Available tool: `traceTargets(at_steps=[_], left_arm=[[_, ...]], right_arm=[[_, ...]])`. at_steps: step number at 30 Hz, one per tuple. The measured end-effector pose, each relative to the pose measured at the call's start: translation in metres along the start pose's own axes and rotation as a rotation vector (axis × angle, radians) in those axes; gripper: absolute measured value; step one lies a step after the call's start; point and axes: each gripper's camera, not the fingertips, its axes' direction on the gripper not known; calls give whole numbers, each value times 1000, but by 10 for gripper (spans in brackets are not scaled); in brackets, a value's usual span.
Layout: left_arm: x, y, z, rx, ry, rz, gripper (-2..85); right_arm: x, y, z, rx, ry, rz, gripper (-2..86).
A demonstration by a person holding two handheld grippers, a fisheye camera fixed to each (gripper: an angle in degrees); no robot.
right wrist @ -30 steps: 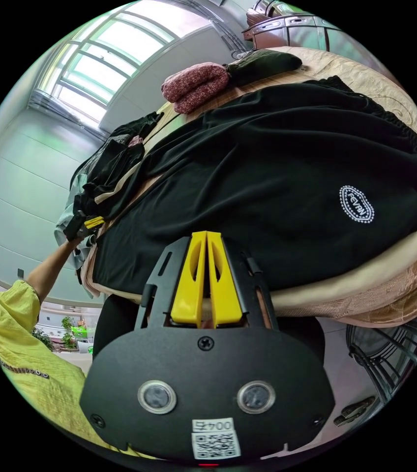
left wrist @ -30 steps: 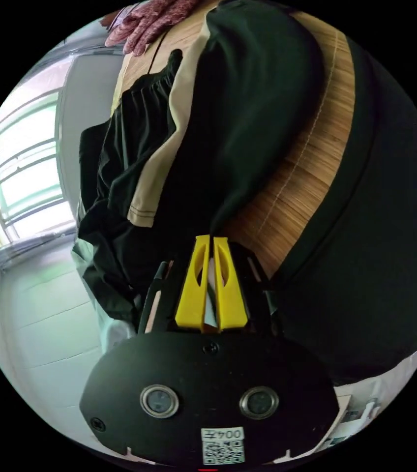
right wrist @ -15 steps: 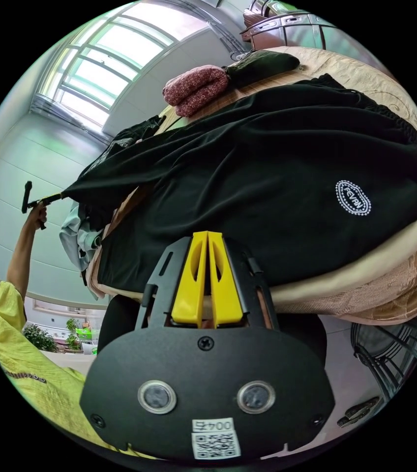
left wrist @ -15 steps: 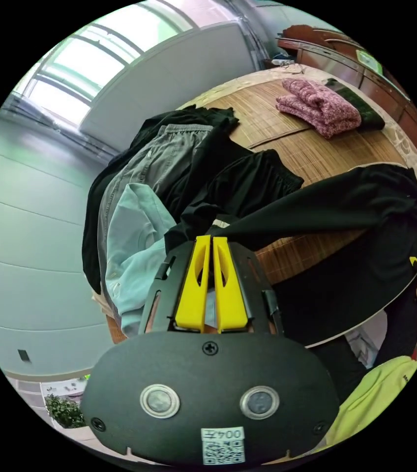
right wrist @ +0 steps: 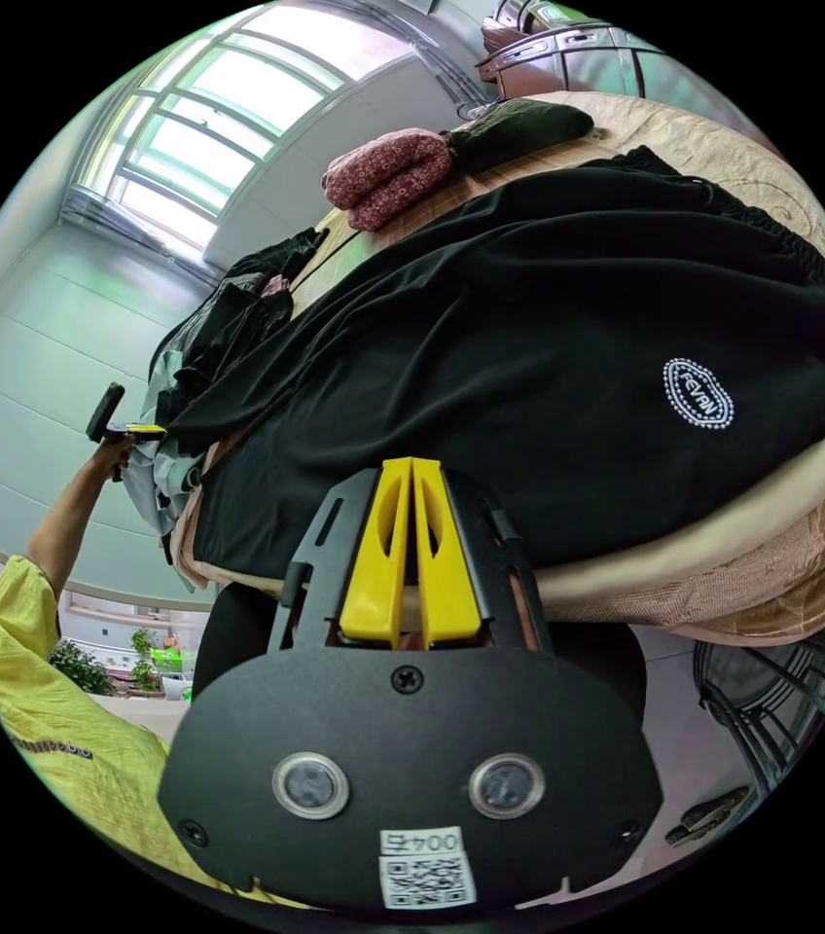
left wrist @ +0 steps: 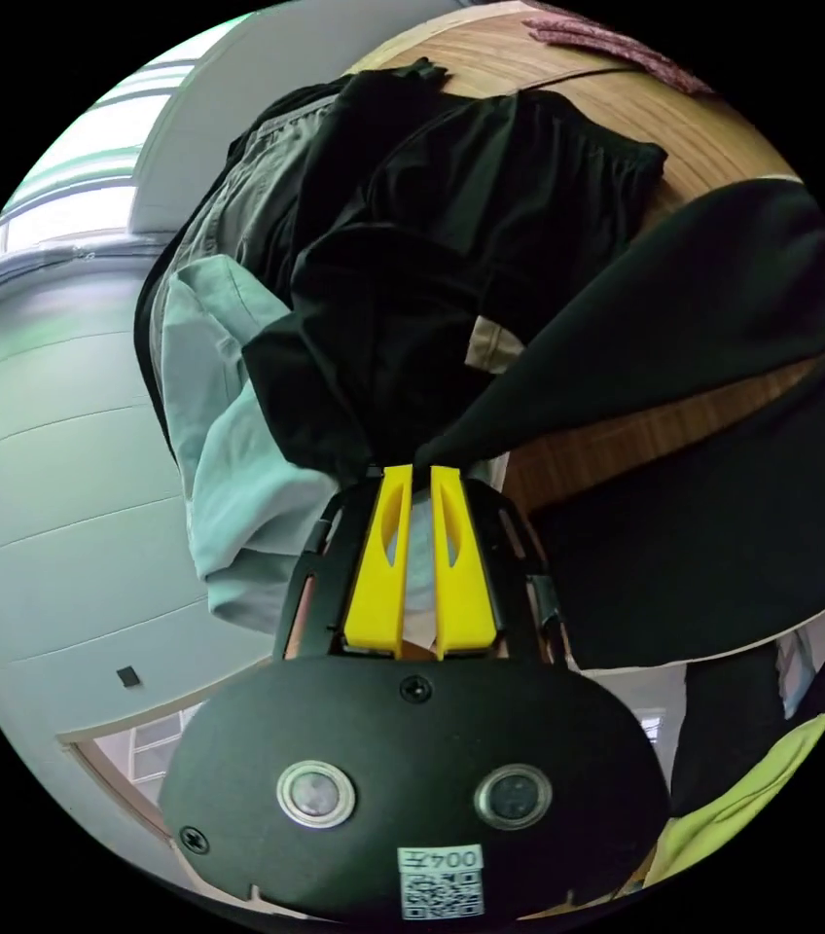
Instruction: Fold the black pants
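Black pants (right wrist: 549, 389): spread across the bed (right wrist: 782, 545) through the centre of the right gripper view, white logo at centre right; in the left gripper view one leg end rises from the right of the frame to the yellow jaws at centre.
Left gripper (left wrist: 419, 474): jaws pressed together, pinching the leg end of the pants (left wrist: 665, 321); in the right gripper view it sits small at centre left (right wrist: 145, 429).
Right gripper (right wrist: 411, 472): jaws pressed together at the near hem; whether cloth lies between them I cannot tell.
Risk, slip: the pinch takes little cloth, so a sharp pull would likely free the leg and let it drop crooked.
Risk, snag: the clothes pile (left wrist: 267, 321), black and pale blue, lies just beside the held leg in the centre left; a low sweep could drag a piece along.
Risk, skew: if the right gripper holds nothing, the hem may creep and the fold land uneven.
Arm (right wrist: 62, 525): stretched out from the yellow sleeve (right wrist: 14, 662) at lower left towards the left gripper, hand raised at the bed's far corner.
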Motion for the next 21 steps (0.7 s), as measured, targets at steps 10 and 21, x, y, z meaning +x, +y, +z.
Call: traceTargets(at_steps=[10,21], left_arm=[[-32,104,-8,251,331,-201,3],[115,222,40,347,773,-207,0]], right_arm=[[9,4,7,59,46,-3,5],[45,20,-26,221,145,23,58]])
